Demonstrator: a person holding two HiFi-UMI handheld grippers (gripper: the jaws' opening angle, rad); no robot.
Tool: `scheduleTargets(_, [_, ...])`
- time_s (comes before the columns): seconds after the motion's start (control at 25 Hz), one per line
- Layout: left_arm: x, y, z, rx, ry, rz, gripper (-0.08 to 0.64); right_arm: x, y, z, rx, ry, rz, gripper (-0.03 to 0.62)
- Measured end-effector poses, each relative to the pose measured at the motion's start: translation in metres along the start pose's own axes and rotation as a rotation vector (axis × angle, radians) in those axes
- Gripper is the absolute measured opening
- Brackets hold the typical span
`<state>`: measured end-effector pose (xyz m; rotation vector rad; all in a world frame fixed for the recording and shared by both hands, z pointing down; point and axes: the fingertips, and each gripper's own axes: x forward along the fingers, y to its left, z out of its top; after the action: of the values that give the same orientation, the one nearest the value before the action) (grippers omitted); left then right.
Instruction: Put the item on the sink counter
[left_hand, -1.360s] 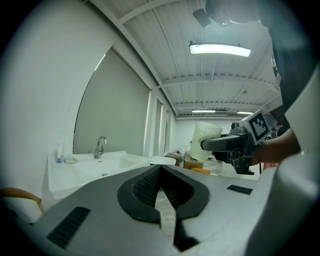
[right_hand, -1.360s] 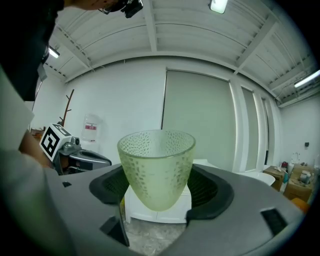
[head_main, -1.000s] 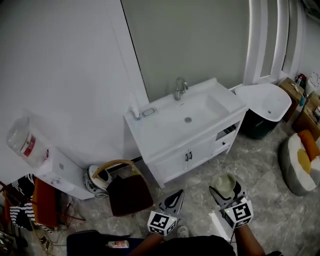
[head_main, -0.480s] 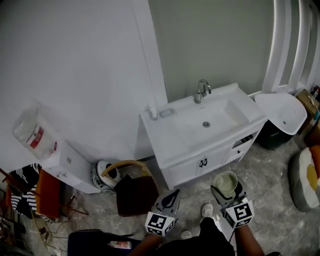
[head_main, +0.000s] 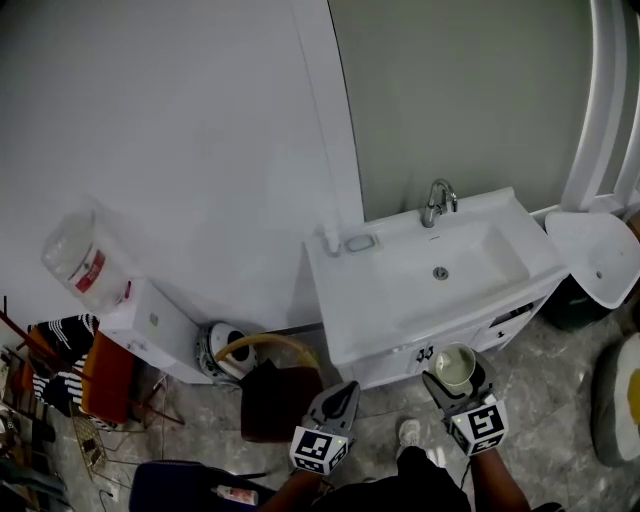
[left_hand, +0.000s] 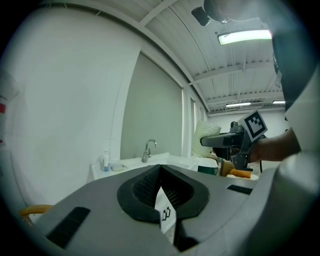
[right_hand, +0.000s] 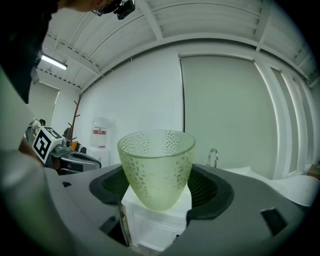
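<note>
A pale green, dimpled glass cup (head_main: 455, 368) sits upright between the jaws of my right gripper (head_main: 456, 378), which is shut on it. In the right gripper view the cup (right_hand: 156, 167) fills the middle, with both pads against its sides. My left gripper (head_main: 340, 399) hangs beside it, shut with nothing in it; its jaws meet at a point (left_hand: 161, 172). The white sink counter (head_main: 372, 292) with its faucet (head_main: 436, 200) stands just ahead of both grippers, above a cabinet. From the left gripper view, the cup (left_hand: 206, 137) shows at the right.
A small bottle (head_main: 331, 240) and a soap dish (head_main: 359, 242) sit on the counter's back left corner. A dark chair (head_main: 275, 388) stands left of the cabinet, a water dispenser (head_main: 150, 322) further left. A white lidded bin (head_main: 598, 256) stands right of the sink.
The sink counter has shifted right and nearer in the head view as I come closer. Both grippers keep their pose, the cup still held in the right one.
</note>
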<state>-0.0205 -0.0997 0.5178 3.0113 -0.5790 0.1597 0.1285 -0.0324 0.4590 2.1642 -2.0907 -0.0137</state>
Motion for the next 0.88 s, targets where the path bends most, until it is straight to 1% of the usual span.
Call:
scheduleTargets(0.24, [0.046,0.019,0.006,-0.006,0.015,0.072,0.012,0.043,-0.033,0.001,-0.017,-0.004,0.080,0.371])
scheduleTargets(0.44, [0.083,0.028,0.008,-0.016,0.038,0.107,0.012,0.073,-0.055,0.002,-0.034,-0.002,0.144,0.371])
scheduleTargets(0.88, [0.123,0.054,0.001,-0.032,0.068,0.207,0.012,0.119,-0.097,-0.005,-0.034,-0.006,0.228,0.371])
